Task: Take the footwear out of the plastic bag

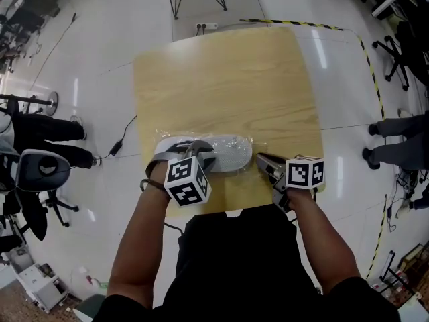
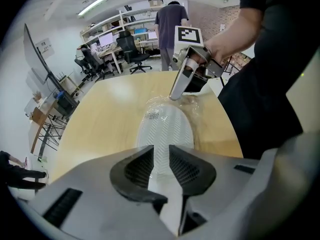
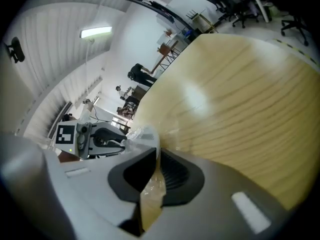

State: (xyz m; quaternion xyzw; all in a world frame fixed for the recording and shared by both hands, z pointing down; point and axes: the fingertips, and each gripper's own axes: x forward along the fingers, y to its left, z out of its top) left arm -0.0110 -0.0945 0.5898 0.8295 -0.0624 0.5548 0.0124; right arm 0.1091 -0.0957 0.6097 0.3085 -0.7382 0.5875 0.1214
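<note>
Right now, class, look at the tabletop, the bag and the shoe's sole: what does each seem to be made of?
The tabletop looks like pale wood or wood-look laminate: it has grain lines and a soft sheen. The bag is thin clear plastic film with a glossy finish: it crinkles and glints. The shoe has a white matte sole, probably rubber or foam: it carries a moulded zigzag tread.

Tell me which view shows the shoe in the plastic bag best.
Left gripper view: the shoe fills the centre, its treaded sole clear through the film. The head view shows it small and partly covered. The right gripper view shows only a white sliver amid the crumpled plastic bag.
</note>
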